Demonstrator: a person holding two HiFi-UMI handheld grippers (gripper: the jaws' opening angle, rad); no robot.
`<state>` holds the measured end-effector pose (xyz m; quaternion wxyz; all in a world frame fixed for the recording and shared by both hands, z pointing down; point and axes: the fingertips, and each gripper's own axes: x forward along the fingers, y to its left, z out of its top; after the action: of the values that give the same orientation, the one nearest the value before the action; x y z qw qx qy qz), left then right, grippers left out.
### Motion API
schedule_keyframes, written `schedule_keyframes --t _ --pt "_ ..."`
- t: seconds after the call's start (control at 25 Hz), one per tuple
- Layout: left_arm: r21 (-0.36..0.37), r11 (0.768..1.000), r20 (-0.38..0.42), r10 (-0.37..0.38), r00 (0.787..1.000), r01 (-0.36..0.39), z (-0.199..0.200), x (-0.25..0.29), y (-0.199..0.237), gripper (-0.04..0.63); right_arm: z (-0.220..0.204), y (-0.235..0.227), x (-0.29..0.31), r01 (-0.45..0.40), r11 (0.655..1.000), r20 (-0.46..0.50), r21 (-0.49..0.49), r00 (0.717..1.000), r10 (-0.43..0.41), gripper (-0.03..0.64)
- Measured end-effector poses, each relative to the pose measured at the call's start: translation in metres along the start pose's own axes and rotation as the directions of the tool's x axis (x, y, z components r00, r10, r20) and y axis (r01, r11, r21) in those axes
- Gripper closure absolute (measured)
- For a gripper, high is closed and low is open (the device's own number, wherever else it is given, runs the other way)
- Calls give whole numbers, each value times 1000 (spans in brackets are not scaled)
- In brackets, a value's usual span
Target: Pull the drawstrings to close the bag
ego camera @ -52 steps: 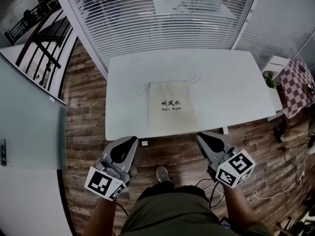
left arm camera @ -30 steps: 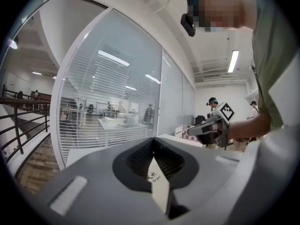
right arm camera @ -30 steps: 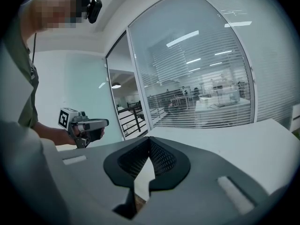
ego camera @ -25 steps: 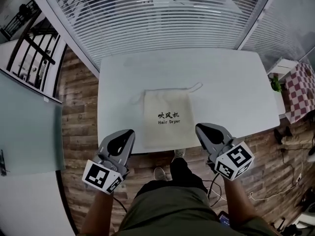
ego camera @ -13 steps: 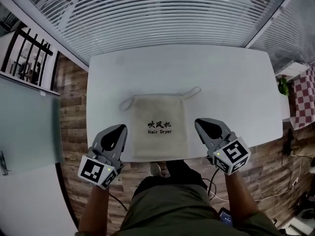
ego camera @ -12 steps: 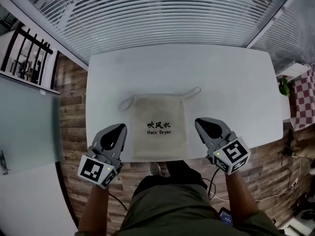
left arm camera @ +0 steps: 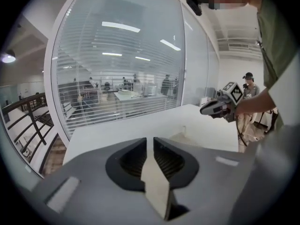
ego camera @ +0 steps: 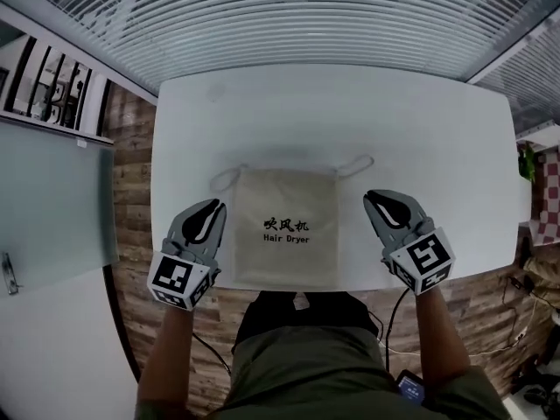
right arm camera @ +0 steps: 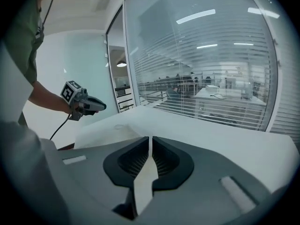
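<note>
Bare table top lies open on every side of the bag.

An office is showing here: glass partition walls with slatted blinds are enclosing a white table on wood-plank floor, while beyond the glass desks and people are sitting under ceiling strip lights

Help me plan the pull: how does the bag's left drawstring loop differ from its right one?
The left drawstring loop is rounder and wider, curling toward the near side; the right drawstring loop is flatter, narrower, stretching outward. The left one lies just ahead of the left gripper; the right one lies ahead and slightly inward of the right gripper. Both lie loose on the table at the far corners of the bag, untouched.
</note>
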<state>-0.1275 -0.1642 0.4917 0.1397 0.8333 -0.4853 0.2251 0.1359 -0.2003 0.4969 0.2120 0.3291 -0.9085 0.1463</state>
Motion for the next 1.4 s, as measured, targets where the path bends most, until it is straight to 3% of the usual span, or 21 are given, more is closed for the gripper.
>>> schedule_keyframes --t 0.28,0.52,0.68,0.84,1.04,1.4 --pt "23 997 -174 77 982 -74 -58 34 63 537 -23 -30 28 41 999 -67 11 997 -41 603" --pt "81 997 -292 38 956 -14 -94 66 87 512 -41 -54 50 115 993 -139 26 984 -110 598" --pt "101 994 -361 7 932 31 -111 79 87 502 -51 -79 64 191 982 -187 0 964 -187 546" --pt "82 996 -375 2 927 30 -116 83 89 497 -66 -104 77 235 972 -236 -23 943 -234 520" --pt "73 997 -375 -4 927 34 -118 82 88 497 -90 -116 86 221 975 -325 -37 920 -221 512" --pt "34 999 -436 -20 900 38 -120 84 88 508 -93 -114 88 200 979 -344 26 922 -179 551"
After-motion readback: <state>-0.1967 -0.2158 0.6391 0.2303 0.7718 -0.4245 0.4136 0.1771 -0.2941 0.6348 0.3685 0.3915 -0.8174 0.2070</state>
